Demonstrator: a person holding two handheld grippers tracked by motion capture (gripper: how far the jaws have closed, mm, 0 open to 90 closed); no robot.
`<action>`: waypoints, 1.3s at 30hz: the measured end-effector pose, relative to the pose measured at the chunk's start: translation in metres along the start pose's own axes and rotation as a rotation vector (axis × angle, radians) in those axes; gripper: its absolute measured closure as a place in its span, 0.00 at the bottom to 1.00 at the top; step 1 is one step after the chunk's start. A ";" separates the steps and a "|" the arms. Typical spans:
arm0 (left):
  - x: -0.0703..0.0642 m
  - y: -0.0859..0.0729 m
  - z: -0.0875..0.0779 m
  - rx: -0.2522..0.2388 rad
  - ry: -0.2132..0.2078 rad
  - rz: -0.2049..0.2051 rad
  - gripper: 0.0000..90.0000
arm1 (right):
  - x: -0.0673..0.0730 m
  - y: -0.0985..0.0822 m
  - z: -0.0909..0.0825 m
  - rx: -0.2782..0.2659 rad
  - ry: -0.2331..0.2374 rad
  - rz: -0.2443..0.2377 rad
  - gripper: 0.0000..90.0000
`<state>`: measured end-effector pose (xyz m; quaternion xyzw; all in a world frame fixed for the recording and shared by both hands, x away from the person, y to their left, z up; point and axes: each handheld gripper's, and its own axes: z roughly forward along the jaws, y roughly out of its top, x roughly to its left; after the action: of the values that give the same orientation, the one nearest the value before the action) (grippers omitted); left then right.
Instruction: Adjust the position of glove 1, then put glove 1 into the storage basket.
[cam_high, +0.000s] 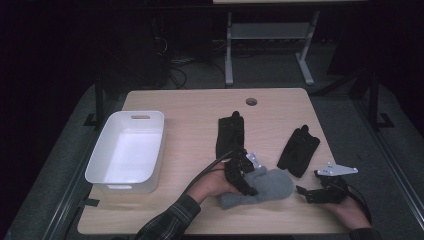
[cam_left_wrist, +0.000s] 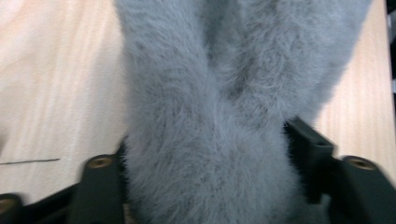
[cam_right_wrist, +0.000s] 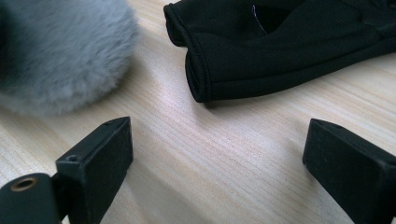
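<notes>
The white bin (cam_high: 125, 152) is seen well left of the fingers, unfilled. The grey fuzzy mitten (cam_high: 260, 189) lies on the desk (cam_high: 190, 125), pinched between the left gripper (cam_high: 244, 176) fingers; lifting and binning remain. The right gripper (cam_high: 311, 194) fingers are spread, just beside a black glove (cam_right_wrist: 280, 46).

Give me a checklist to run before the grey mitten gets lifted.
1. Left gripper fingers around the grey mitten: ok, fur bulges between them.
2. Grip firm enough to lift: cannot tell.
3. Right gripper empty and open: ok, bare table between its fingers.
4. Black gloves clear of the mitten: ok, apart on the table.
5. White bin free to receive: ok, nothing inside.
</notes>
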<state>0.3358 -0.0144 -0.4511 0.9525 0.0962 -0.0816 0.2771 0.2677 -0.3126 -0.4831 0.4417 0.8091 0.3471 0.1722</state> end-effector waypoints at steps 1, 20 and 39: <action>0.000 0.000 0.000 0.004 -0.009 0.008 0.50 | 0.000 0.000 0.000 0.000 0.000 0.000 0.09; 0.001 0.002 -0.025 -0.007 -0.014 -0.069 0.75 | 0.000 0.000 0.000 0.000 0.001 0.002 0.09; 0.018 -0.013 -0.092 -0.114 0.050 -0.151 0.74 | 0.000 0.000 0.000 0.000 0.001 0.001 0.09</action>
<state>0.3593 0.0487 -0.3846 0.9269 0.1793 -0.0727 0.3216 0.2679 -0.3127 -0.4830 0.4419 0.8091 0.3473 0.1716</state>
